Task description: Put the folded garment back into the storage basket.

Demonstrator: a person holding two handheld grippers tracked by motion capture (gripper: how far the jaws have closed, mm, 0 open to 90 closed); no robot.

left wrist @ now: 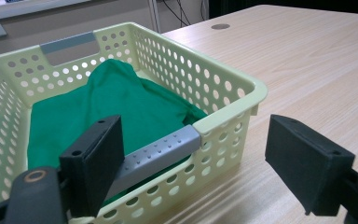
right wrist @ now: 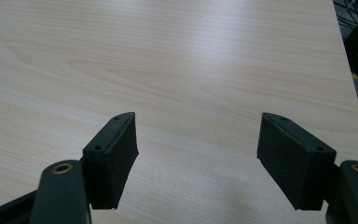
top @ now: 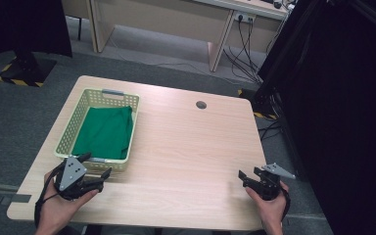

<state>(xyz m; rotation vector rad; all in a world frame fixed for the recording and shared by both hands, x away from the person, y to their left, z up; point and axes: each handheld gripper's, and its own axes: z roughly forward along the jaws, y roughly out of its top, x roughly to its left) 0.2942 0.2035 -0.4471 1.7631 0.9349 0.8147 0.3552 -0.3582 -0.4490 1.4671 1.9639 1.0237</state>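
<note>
From above, the left gripper (top: 94, 172) hovers, fingers spread and empty, at the near end of the basket (top: 67, 132) holding the green cloth (top: 105, 131) on the tabletop (top: 191, 152); the right gripper (top: 247, 177) waits well apart. Its own view puts the cloth (left wrist: 121, 102) just ahead, beyond the basket's grey handle (left wrist: 161, 151). The right gripper's own view shows its fingers (right wrist: 112, 158) wide, empty.

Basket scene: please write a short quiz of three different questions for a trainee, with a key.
1. True or false: the green cloth lies inside the basket.
2. Which gripper is nearest the basket? A) left B) right
3. Fill in: the jaws of the right gripper are ____ above the bare table.

Key: 1 true. 2 A: the left gripper is at the basket's near grey handle, jaws open. 3 open, nothing between them.
</note>
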